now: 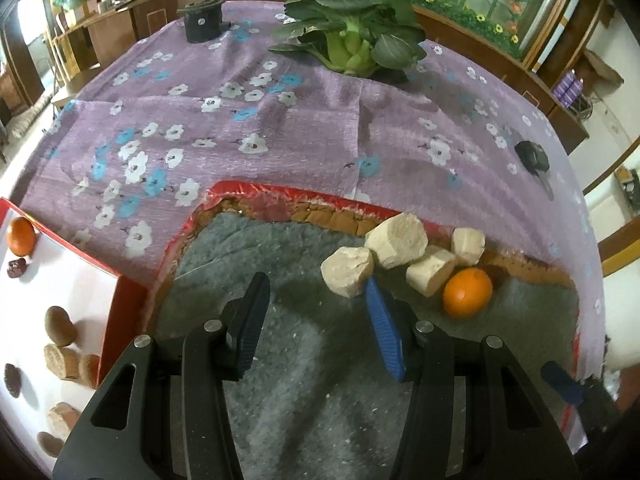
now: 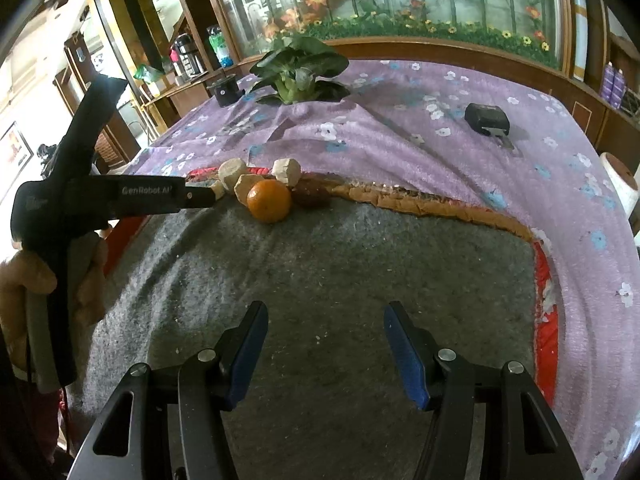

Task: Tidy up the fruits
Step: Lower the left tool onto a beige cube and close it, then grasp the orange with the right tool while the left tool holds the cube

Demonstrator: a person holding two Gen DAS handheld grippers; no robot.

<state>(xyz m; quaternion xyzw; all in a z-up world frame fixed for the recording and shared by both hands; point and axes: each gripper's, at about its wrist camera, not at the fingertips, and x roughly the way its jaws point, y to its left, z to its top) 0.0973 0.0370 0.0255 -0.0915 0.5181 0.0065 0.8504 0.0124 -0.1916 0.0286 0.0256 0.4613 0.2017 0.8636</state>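
Round orange mandarin on grey felt mat, touching pale cut root chunks; left hand-held gripper and right hand-held gripper both released, empty.

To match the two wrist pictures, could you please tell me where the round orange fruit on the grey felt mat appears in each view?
Left wrist view: the round orange fruit lies right of centre, beside the pale cut chunks.
Right wrist view: it lies upper left of centre, before the same chunks.
Shared landmark: the leafy green vegetable on the purple flowered cloth.

Orange tangerine, grey felt mat, purple white-and-blue-flowered cloth
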